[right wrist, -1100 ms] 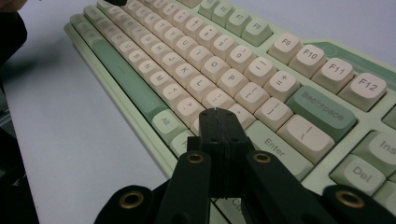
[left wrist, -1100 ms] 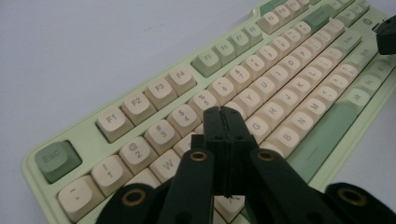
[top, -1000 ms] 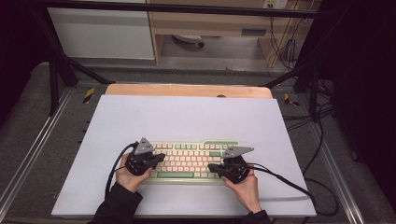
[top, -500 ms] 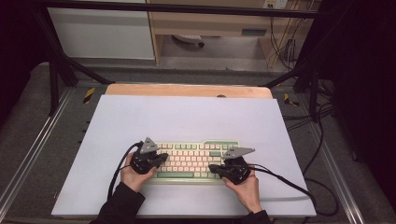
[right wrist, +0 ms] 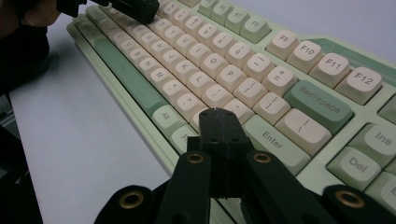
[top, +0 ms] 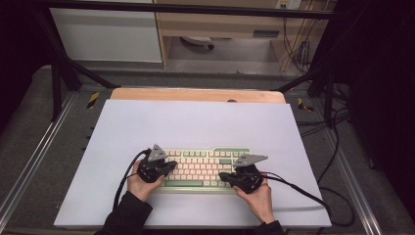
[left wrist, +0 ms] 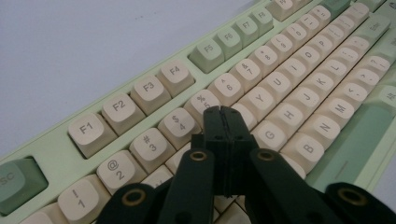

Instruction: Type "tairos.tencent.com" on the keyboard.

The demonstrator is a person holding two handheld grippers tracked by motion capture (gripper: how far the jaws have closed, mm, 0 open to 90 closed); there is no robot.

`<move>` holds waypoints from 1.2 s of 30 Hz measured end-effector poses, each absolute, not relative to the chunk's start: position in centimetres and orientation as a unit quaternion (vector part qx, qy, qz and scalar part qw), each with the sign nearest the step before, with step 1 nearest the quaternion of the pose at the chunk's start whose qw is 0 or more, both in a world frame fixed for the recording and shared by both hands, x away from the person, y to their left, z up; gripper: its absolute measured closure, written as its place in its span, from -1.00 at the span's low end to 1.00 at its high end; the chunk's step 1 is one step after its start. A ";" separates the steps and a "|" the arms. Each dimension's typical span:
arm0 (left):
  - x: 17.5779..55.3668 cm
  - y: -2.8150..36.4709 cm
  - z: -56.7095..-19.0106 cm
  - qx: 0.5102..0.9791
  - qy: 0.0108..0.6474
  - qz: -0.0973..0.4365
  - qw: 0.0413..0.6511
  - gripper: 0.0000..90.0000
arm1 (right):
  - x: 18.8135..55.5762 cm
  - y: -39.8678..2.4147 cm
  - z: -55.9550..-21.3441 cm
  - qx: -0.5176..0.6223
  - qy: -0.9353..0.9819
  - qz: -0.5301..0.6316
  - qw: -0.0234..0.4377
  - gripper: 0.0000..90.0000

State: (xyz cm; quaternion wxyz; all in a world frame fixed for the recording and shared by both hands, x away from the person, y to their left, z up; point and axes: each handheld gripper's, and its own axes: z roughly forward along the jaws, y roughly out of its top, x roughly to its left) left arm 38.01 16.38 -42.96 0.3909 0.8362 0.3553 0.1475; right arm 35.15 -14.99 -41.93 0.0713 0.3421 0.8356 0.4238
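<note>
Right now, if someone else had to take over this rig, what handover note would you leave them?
Left tool: jaws shut, empty, tip over the keys near 5, T and R at the left part of the keyboard.
Right tool: jaws shut, empty, tip low over the keys left of Enter, near the bottom row.
The keyboard lies flat on the white mat, near the person's edge.
Done: both tools are placed over the keys, as if for typing.
Left: cannot tell which keys are due; whether a key is pressed now cannot be told.
</note>
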 end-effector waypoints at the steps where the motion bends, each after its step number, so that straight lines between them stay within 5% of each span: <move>1: 38.0 16.4 -42.9 0.836 0.355 0.147 0.392 1.00 | 35.1 -15.0 -41.9 0.343 0.835 0.424 0.072 1.00; 36: 35.0 21.6 -41.5 0.823 0.364 0.156 0.407 1.00 | 35.8 -13.8 -41.1 0.359 0.820 0.441 0.073 1.00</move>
